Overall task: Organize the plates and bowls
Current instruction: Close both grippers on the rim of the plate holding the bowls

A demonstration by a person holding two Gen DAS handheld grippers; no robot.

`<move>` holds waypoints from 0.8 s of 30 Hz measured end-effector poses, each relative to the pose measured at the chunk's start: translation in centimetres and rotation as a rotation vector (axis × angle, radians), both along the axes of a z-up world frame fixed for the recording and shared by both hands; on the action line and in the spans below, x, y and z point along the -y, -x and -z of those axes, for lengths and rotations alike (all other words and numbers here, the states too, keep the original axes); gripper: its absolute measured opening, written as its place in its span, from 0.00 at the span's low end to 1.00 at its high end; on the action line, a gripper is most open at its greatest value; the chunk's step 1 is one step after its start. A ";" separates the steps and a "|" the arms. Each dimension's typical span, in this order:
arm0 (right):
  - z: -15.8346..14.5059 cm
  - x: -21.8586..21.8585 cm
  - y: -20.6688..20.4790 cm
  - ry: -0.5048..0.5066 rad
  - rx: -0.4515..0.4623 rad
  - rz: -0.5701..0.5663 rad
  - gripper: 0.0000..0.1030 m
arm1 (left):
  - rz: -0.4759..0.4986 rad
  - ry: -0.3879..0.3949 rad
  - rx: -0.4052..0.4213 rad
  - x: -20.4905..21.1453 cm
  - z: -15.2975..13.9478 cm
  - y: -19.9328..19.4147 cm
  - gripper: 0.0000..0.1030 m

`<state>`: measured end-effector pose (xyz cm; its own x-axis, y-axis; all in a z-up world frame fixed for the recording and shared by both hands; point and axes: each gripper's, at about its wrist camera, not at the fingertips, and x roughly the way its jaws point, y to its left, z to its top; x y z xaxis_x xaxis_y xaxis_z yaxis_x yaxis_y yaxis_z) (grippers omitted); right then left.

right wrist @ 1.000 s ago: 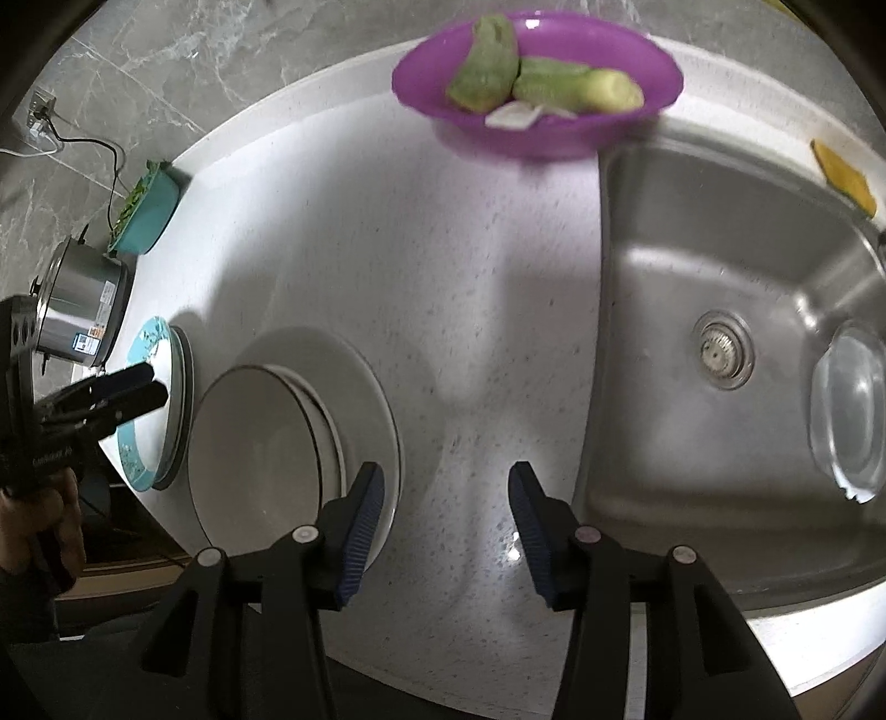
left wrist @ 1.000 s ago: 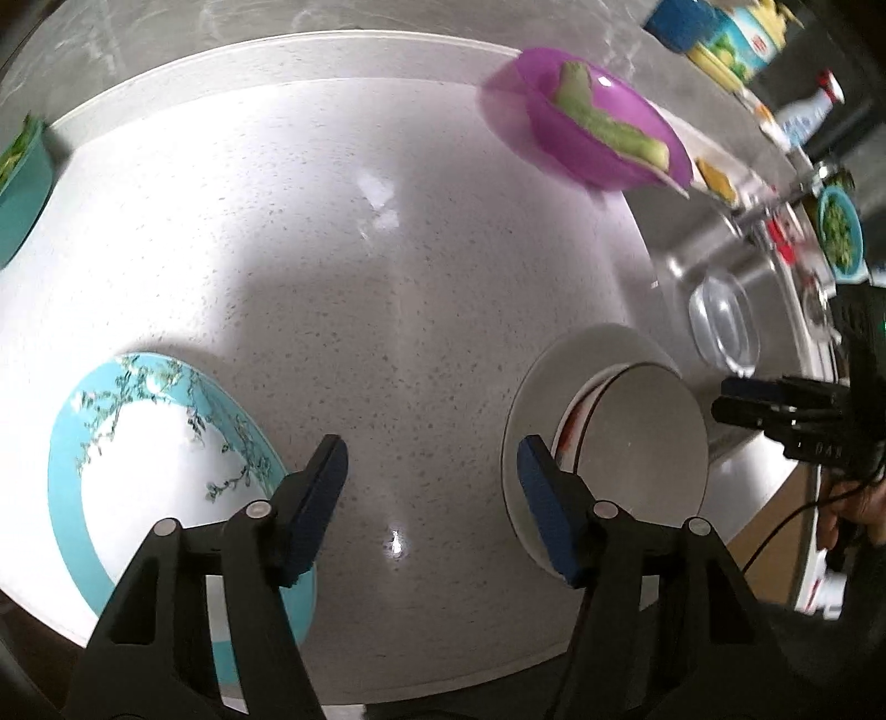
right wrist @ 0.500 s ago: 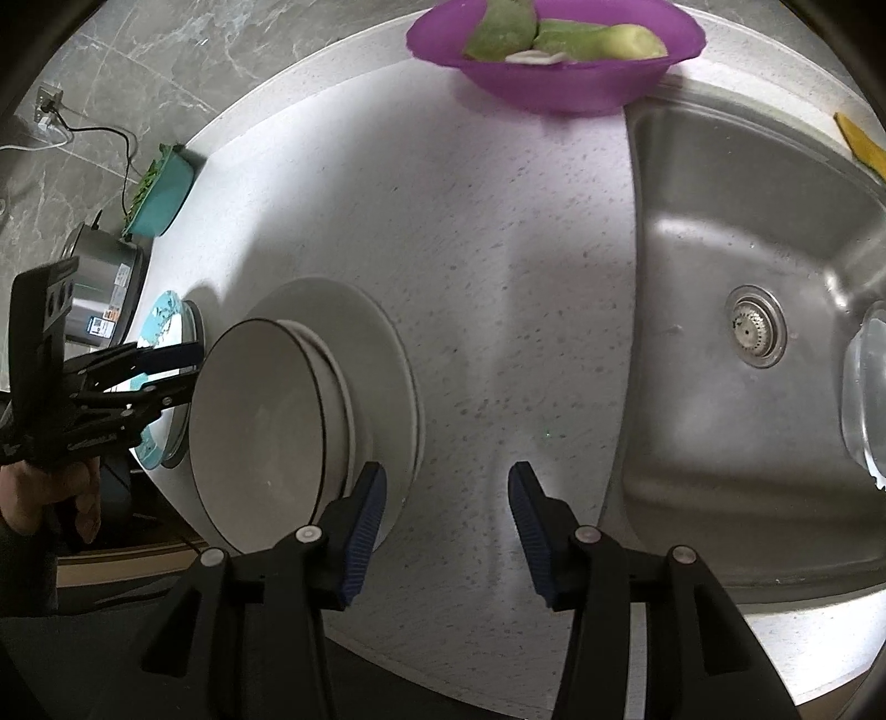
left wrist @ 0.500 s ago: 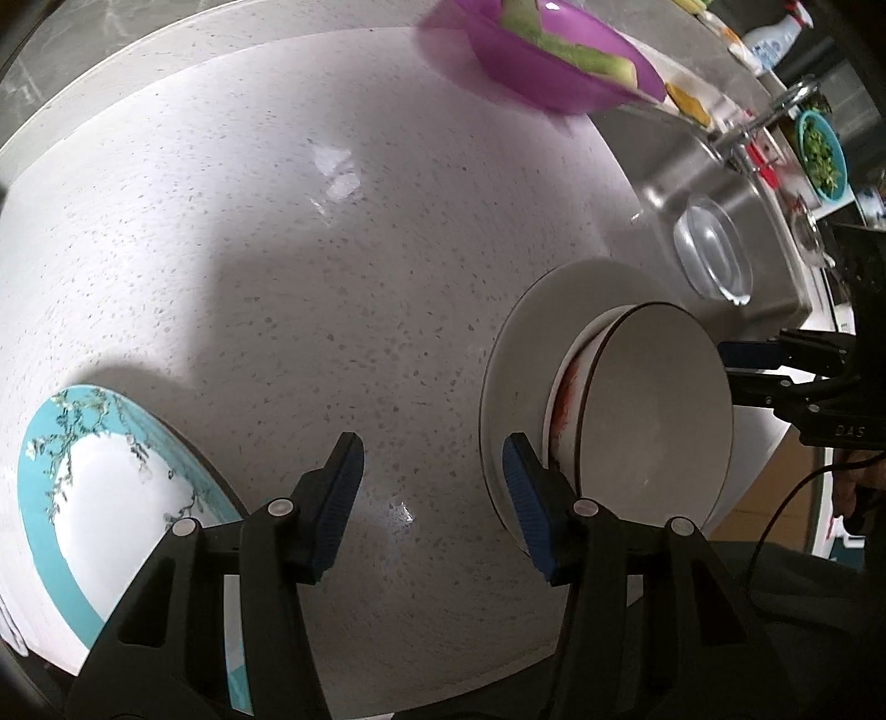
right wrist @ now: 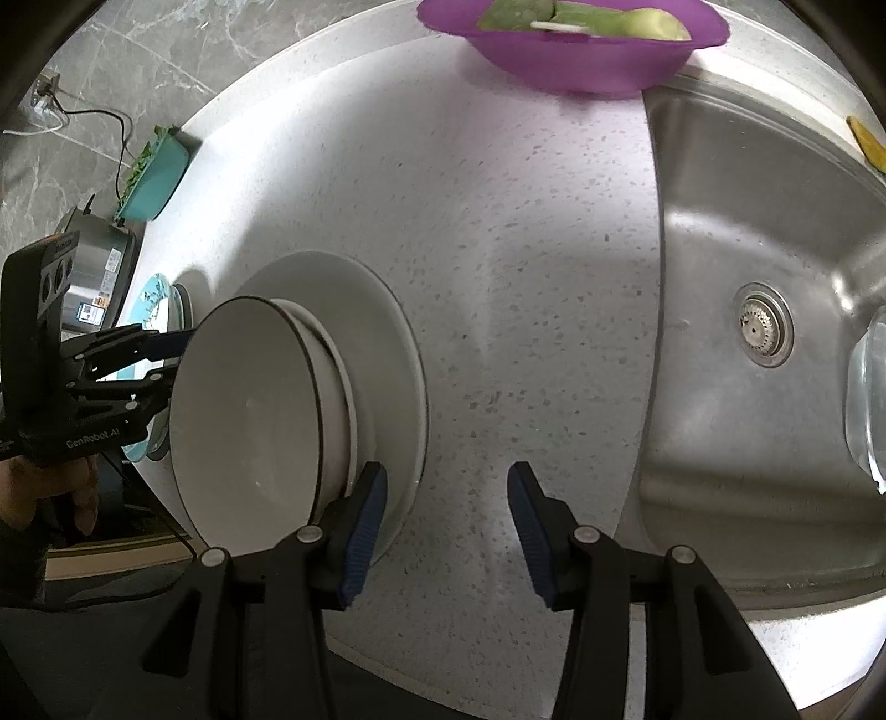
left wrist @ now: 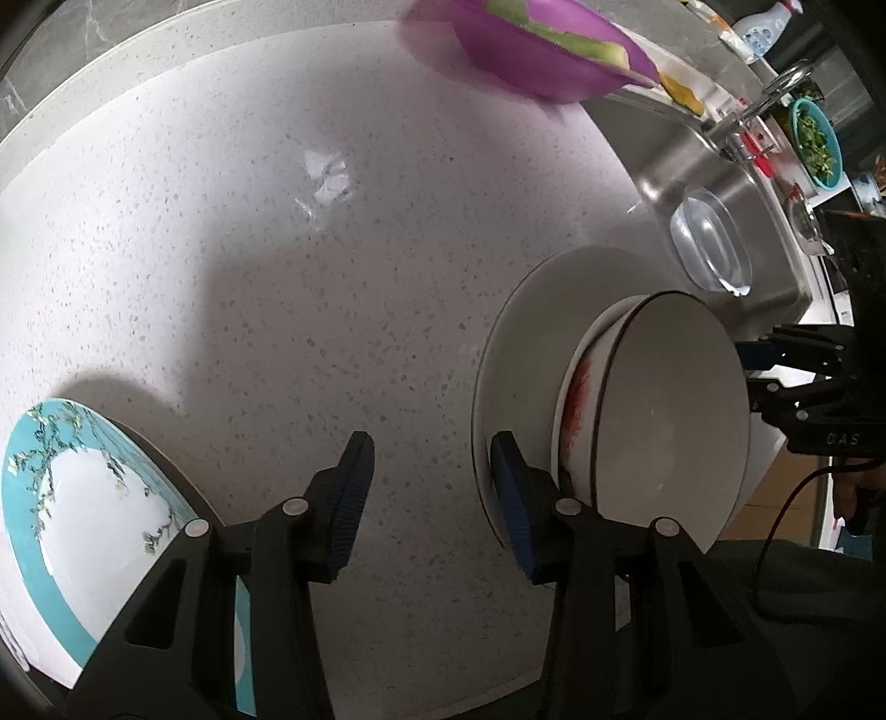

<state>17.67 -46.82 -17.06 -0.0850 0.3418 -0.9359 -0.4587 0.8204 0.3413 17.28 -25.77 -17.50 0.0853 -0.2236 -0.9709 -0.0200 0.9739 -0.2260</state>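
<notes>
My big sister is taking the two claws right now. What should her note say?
Left claw: open, empty, low over the counter between the teal plate and the white plate.
Right claw: open, empty, beside the white plate, sink to its right.
Done: two bowls nested on the white plate.
Left: teal plate sits apart; purple bowl of food is at the back; a clear bowl is in the sink.

Both wrist cameras look steeply down on the counter from close above; both views share the stacked bowls, between the 2 sets of jaws.
</notes>
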 end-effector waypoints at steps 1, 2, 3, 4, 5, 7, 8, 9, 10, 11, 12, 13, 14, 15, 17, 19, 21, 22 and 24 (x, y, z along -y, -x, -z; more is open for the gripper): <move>0.0 0.0 0.0 0.001 0.001 0.002 0.45 | -0.004 0.000 -0.002 0.1 0.2 -0.1 0.39; 0.1 0.0 -0.1 0.001 -0.001 0.005 0.45 | -0.004 -0.001 -0.004 0.1 0.2 0.0 0.39; 0.1 0.1 -0.1 0.004 0.001 0.007 0.45 | -0.004 -0.003 -0.006 0.2 0.4 -0.1 0.39; 0.1 0.0 -0.1 0.009 0.005 0.006 0.45 | -0.005 -0.002 -0.007 0.3 0.5 -0.2 0.39; 0.1 0.0 -0.1 0.012 0.010 0.007 0.45 | -0.004 -0.001 -0.008 0.4 0.6 -0.3 0.39; 0.0 0.0 -0.2 0.016 0.016 0.013 0.45 | -0.008 -0.001 -0.008 0.6 0.7 -0.3 0.39; 0.0 0.0 -0.2 0.018 0.019 0.020 0.45 | -0.010 -0.002 -0.007 0.6 0.7 -0.4 0.40; 0.0 0.1 -0.3 0.019 0.021 0.030 0.45 | -0.012 -0.003 -0.006 0.7 0.8 -0.4 0.40; 0.0 0.1 -0.3 0.020 0.022 0.037 0.45 | -0.013 -0.003 -0.004 0.7 0.8 -0.4 0.40; 0.0 0.1 -0.4 0.021 0.021 0.045 0.45 | -0.016 -0.003 -0.002 0.8 0.9 -0.5 0.40; 0.0 0.2 -0.4 0.019 0.020 0.049 0.45 | -0.019 0.001 -0.001 0.8 0.9 -0.5 0.40; 0.1 0.3 -0.5 0.015 0.018 0.051 0.45 | -0.021 0.006 0.000 0.6 0.9 -0.5 0.40; 0.2 0.4 -0.6 0.009 0.012 0.054 0.45 | -0.024 0.012 0.000 0.6 1.0 -0.6 0.40; 0.3 0.5 -0.7 -0.002 0.001 0.060 0.45 | -0.025 0.017 0.000 0.3 1.0 -0.6 0.40; 0.4 0.7 -0.9 -0.017 -0.004 0.061 0.45 | -0.033 0.031 -0.001 0.3 1.2 -0.7 0.39; 0.7 1.0 -1.1 -0.042 -0.013 0.064 0.45 | -0.042 0.047 -0.003 0.2 1.5 -0.8 0.40; 0.9 1.2 -1.3 -0.063 -0.019 0.064 0.45 | -0.044 0.048 0.000 0.3 1.6 -0.8 0.40; 0.9 1.2 -1.3 -0.066 -0.020 0.062 0.45 | -0.045 0.049 0.001 0.4 1.6 -0.8 0.40; 1.0 1.1 -1.3 -0.069 -0.018 0.050 0.45 | -0.044 0.049 0.003 0.4 1.6 -0.8 0.40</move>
